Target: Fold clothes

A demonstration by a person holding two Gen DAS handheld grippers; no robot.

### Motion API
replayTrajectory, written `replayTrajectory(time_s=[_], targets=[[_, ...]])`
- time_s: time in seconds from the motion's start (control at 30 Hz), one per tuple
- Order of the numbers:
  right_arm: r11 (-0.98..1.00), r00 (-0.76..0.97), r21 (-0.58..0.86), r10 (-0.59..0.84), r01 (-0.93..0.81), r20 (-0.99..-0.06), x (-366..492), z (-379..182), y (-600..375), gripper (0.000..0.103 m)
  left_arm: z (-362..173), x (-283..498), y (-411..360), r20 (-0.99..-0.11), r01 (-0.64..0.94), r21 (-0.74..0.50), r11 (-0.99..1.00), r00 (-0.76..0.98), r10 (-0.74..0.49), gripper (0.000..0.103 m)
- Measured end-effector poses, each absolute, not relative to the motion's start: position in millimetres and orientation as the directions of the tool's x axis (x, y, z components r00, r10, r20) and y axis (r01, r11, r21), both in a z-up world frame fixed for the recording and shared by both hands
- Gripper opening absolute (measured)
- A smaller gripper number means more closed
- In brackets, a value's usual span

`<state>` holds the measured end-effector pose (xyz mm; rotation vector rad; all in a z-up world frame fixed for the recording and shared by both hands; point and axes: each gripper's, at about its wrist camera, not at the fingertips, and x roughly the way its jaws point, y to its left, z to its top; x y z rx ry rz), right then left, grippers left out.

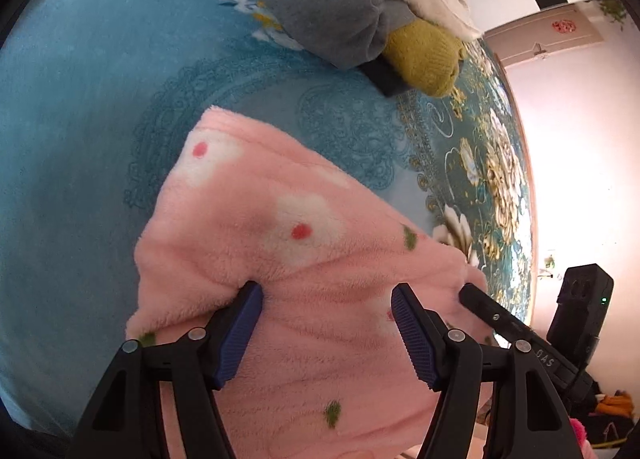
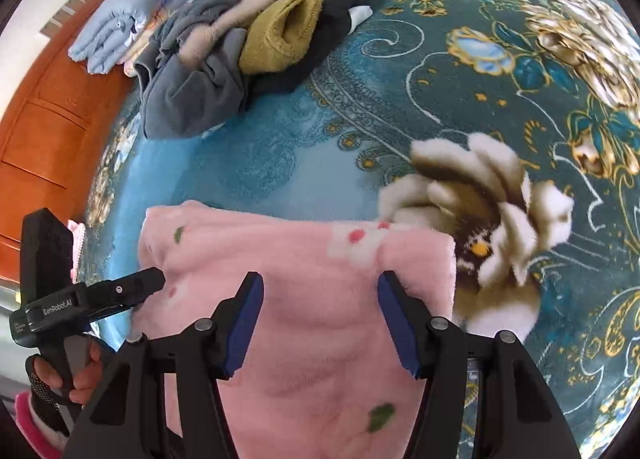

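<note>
The pink fleece garment [image 1: 288, 259], printed with white flowers and small green leaves, lay on the blue-green floral blanket [image 1: 80, 139] and served as the reference for all positions. In the left wrist view, the left gripper [image 1: 326, 295] stood over the near portion of the garment with its blue-padded fingers [image 1: 240, 335] set wide apart; the fleece filled the gap between them, and the tip of the left-hand finger appeared pressed into a fold of the fabric. No closure on the cloth was visible. The right gripper [image 1: 472, 297] entered that view at the garment's right edge, its black tip touching or just meeting the fleece there. In the right wrist view, the right gripper [image 2: 320, 283] likewise stood over the pink fleece garment [image 2: 304, 299] with both pads spread wide and the fabric lying between them. The left gripper [image 2: 152, 281] reached in from the garment's left edge, held by the person's hand [image 2: 76, 375]; whether its tip pinched the cloth could not be determined from this angle. Beyond the garment's far edge, well apart from it, a pile of unfolded clothes [image 2: 224, 43] rested on the blanket, including a grey item [image 2: 188, 99] and a mustard knit item [image 2: 280, 39]. Beside that pile, farther from the garment, lay a light blue folded quilt [image 2: 132, 3]. A wooden cabinet [image 2: 44, 131] stood beyond the garment's left side.
</note>
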<state>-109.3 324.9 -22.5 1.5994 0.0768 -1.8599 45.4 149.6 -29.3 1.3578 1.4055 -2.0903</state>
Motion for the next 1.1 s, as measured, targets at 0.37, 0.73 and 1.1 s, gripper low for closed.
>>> replayTrajectory(time_s=[0.37,0.73,1.1], targets=[[-0.727,0.033,0.359,-0.421,0.586,-0.907,-60,24,344,0.061,31,71,175,-0.794,0.582,-0.565,-0.584,-0.575,0.195,0.071],[-0.730,0.139,0.462,-0.459,0.503,-0.877,-54,6,368,0.061,18,89,157,-0.753,0.613,-0.646,-0.455,-0.609,0.249,0.071],[-0.798,0.094,0.576,-0.568,0.179,-0.817,-102,-25,445,0.061,-25,112,123,-0.832,0.790,-0.554,-0.262,-0.514,0.208,0.082]])
